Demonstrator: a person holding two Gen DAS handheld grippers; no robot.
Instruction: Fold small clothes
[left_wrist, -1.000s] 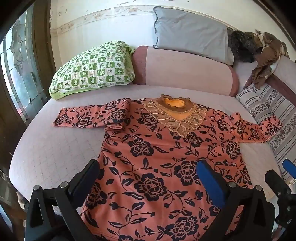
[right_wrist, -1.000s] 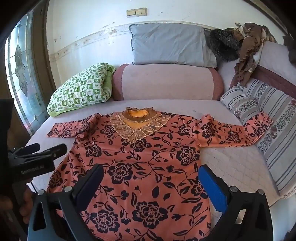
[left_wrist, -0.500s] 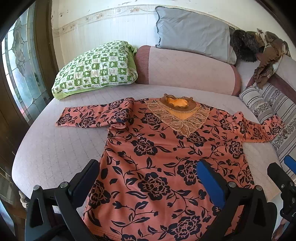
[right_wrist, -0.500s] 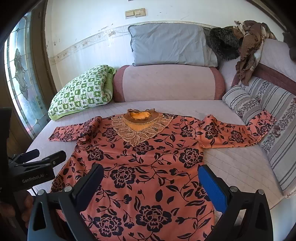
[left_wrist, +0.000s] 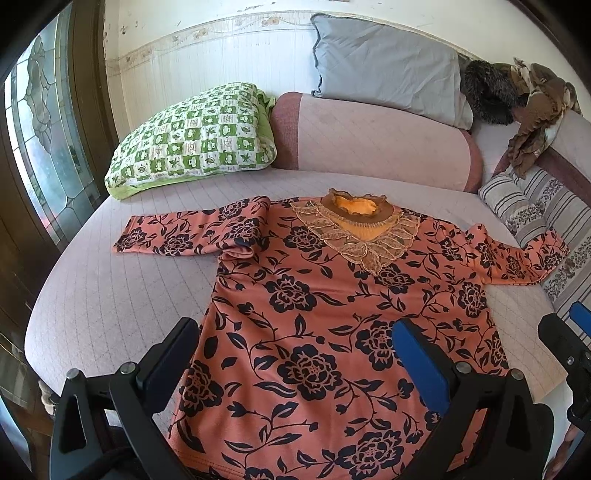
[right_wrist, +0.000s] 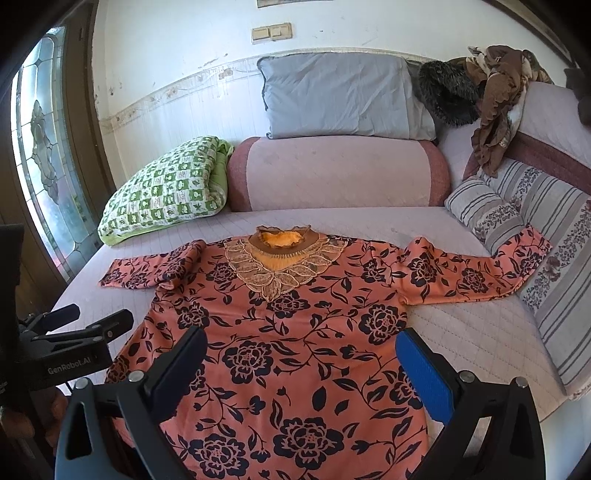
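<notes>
Clearly nothing is folded yet: the floral top (left_wrist: 314, 314) lies spread flat on the bed (left_wrist: 110, 295), sleeves out. Left gripper (left_wrist: 295, 354) and right gripper (right_wrist: 301, 363) hover over its hem, fingers wide apart, empty; next likely means pinching a sleeve inward

A green-and-white checked pillow (left_wrist: 192, 134) leans at the back left of the quilted pale bed cover (left_wrist: 110, 295), just beside a pink bolster (left_wrist: 373, 144) with darker ends. A grey pillow (left_wrist: 388, 62) stands on the bolster against the white wall (right_wrist: 177, 48). A dark furry item (right_wrist: 447, 92) and a crumpled brown cloth (right_wrist: 495, 103) lie at the back right, above striped cushions (right_wrist: 554, 266). A leaded glass window (right_wrist: 40, 155) is at the left, and a cream switch plate (right_wrist: 271, 32) sits on the wall
</notes>
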